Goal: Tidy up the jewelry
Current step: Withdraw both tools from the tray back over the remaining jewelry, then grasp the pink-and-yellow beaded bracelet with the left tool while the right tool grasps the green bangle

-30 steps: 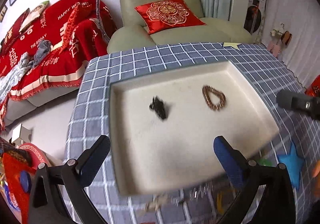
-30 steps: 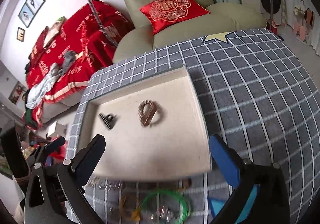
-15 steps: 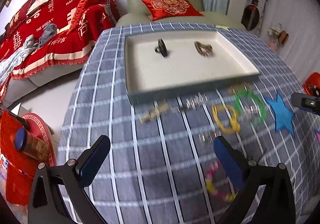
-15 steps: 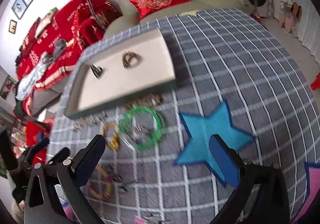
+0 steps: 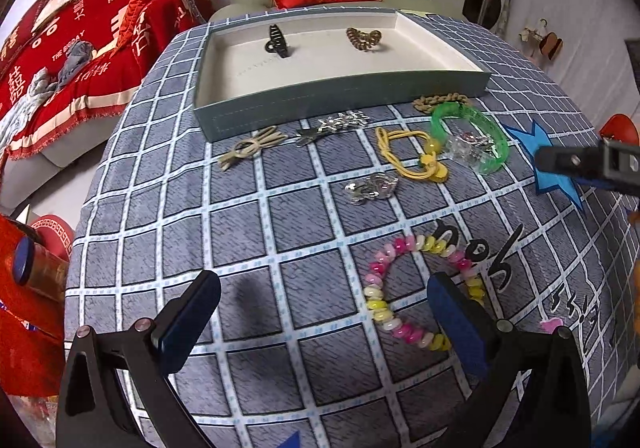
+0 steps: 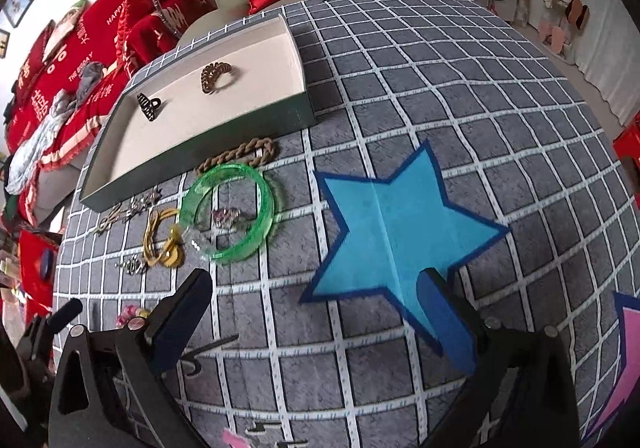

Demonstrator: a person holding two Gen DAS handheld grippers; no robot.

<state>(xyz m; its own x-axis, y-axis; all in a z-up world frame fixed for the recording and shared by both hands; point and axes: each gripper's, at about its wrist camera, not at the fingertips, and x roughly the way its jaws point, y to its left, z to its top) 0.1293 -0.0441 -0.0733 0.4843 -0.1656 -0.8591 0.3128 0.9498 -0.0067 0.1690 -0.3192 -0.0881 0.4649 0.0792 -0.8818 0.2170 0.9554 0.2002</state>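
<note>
Left wrist: tray (image 5: 344, 88) holds black clip (image 5: 276, 41) and brown scrunchie (image 5: 363, 38) | in front of tray on checked cloth (image 5: 256, 216): green bangle (image 5: 470, 134), yellow tie (image 5: 414, 158), bead bracelet (image 5: 404, 284) | left gripper (image 5: 322, 318) spread wide, empty, above cloth | right gripper (image 6: 316, 312) spread wide, empty, over blue star (image 6: 396, 216)
</note>
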